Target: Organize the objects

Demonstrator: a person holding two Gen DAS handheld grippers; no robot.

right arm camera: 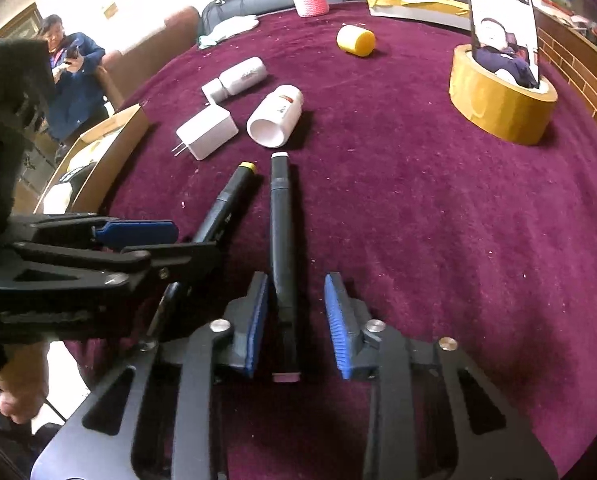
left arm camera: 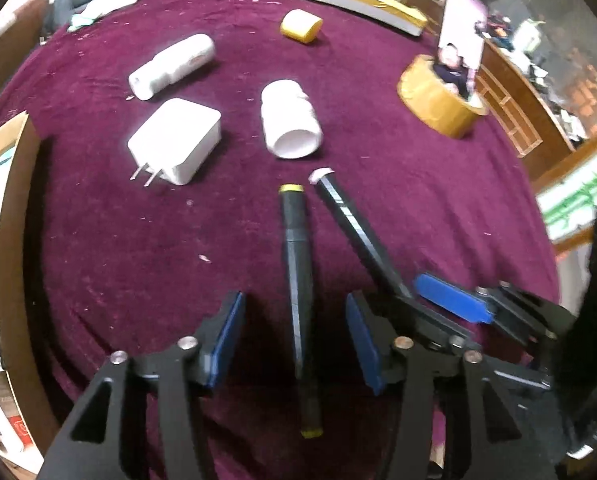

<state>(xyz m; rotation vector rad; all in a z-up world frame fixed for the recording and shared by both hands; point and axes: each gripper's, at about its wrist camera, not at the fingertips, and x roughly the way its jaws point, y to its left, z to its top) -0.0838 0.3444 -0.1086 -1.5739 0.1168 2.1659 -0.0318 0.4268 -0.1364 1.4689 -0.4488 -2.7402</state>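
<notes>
Worktop (left arm camera: 118, 240) under maroon pile cloth, lint-flecked; shelving and a sofa behind. Bottle labels unreadable. Yellow-capped marker (left arm camera: 298, 280) lies between the left tongs (left arm camera: 296, 336), jaws apart, untouched. Pink-capped marker (right arm camera: 283, 248) between the right tongs (right arm camera: 296, 320), apart. Both markers' long axes point away, toward the white bottle (left arm camera: 288, 120).

Your left gripper (left arm camera: 294, 340) and right gripper (right arm camera: 296, 322) side by side, both angled steeply downward, jaws apart.
</notes>
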